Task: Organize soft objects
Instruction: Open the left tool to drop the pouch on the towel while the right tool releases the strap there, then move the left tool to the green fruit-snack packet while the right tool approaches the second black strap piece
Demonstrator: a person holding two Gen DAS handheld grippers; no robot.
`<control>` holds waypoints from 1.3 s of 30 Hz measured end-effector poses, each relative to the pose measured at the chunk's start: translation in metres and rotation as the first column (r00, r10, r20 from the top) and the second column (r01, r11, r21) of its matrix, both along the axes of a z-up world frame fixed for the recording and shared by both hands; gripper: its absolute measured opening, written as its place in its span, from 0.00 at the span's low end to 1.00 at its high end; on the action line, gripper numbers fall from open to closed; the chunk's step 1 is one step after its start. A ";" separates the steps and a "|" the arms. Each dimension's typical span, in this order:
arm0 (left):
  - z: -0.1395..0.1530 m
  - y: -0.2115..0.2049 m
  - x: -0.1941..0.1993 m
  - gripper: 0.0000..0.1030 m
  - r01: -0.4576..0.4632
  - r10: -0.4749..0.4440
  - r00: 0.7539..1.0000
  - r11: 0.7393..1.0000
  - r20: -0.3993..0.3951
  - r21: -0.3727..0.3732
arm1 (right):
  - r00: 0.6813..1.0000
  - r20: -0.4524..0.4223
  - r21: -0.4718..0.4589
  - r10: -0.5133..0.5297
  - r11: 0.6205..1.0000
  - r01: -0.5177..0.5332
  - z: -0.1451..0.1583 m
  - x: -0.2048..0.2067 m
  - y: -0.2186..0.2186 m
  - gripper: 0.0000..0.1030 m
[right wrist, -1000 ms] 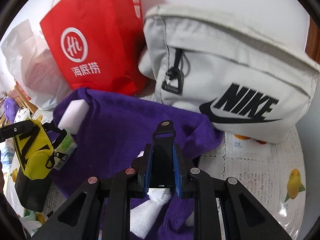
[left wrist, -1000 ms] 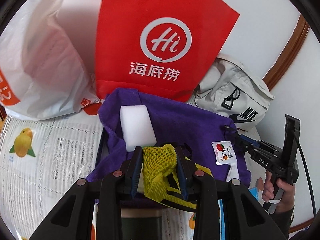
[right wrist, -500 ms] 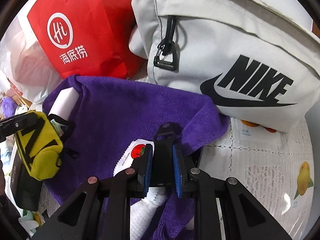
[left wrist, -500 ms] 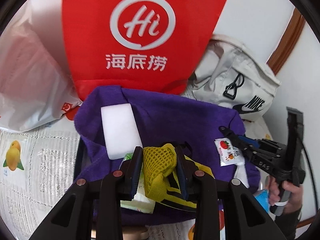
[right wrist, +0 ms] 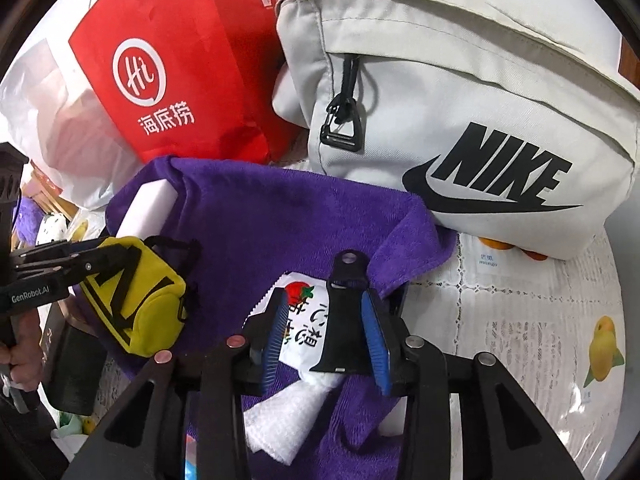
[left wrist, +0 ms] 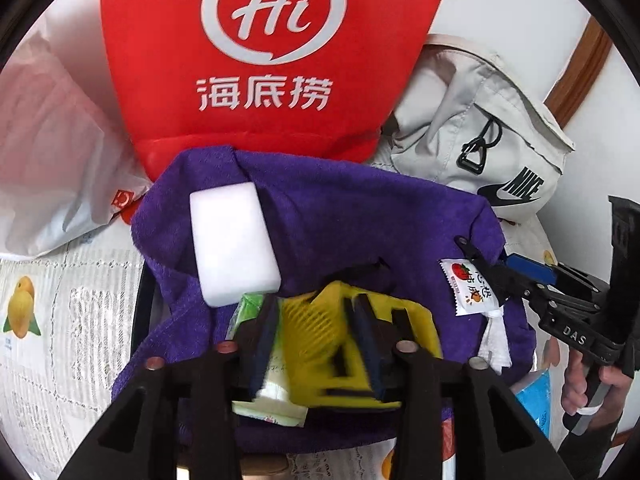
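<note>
Purple towel (left wrist: 352, 208) lines a box — white sponge (left wrist: 232, 244) on it; left hand-held gripper (left wrist: 316, 344) clamps the yellow pouch (right wrist: 136, 296), right hand-held gripper (right wrist: 324, 340) spread around a strawberry-print packet (right wrist: 304, 320); lace-covered bench (right wrist: 520, 312).

The red bag (left wrist: 264, 60) is cut off by the top edge of the left wrist view. The purple towel (left wrist: 340, 216) hides what lies under it; only a dark rim (left wrist: 140, 308) shows at its left side. The green packet (left wrist: 256, 320) is largely hidden behind the left gripper (left wrist: 316, 340) and blurred, so its print cannot be read. The yellow pouch (left wrist: 356, 344) is motion-blurred. The blue pack (left wrist: 534, 398) is mostly covered by the towel. In the right wrist view, the white cloth (right wrist: 288, 420) is partly hidden behind the right gripper (right wrist: 324, 340).
</note>
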State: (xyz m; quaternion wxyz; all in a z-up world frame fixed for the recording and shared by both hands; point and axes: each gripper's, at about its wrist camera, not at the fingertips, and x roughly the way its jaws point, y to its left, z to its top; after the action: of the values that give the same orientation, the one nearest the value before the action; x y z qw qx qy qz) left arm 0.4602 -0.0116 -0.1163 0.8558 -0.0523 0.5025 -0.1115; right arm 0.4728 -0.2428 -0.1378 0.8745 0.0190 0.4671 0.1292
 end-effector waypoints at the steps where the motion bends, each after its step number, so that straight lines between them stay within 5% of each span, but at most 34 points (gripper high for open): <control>1: 0.000 0.001 0.000 0.58 -0.009 0.009 1.000 1.000 -0.008 0.001 | 1.000 0.001 0.001 0.001 1.000 -0.001 0.001 -0.002 0.001 0.37; 10: 0.023 0.022 -0.027 0.61 -0.048 0.048 0.998 0.999 0.041 -0.010 | 0.999 0.038 0.003 0.015 1.000 -0.015 0.024 -0.032 0.010 0.37; 24: 0.059 0.059 -0.119 0.61 -0.105 0.105 0.991 0.994 0.089 -0.003 | 0.996 0.092 0.053 0.012 0.998 -0.017 0.055 -0.141 0.020 0.37; 39: 0.024 0.081 -0.230 0.61 -0.132 0.132 0.991 0.991 0.010 -0.009 | 0.993 0.113 0.092 0.036 0.995 -0.046 0.053 -0.248 0.041 0.37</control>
State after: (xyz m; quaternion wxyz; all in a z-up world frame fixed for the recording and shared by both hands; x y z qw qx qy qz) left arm 0.2299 0.0693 -0.0925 0.8638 -0.0884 0.4928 -0.0569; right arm 0.2252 -0.2014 -0.0851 0.8945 0.0434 0.4112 0.1699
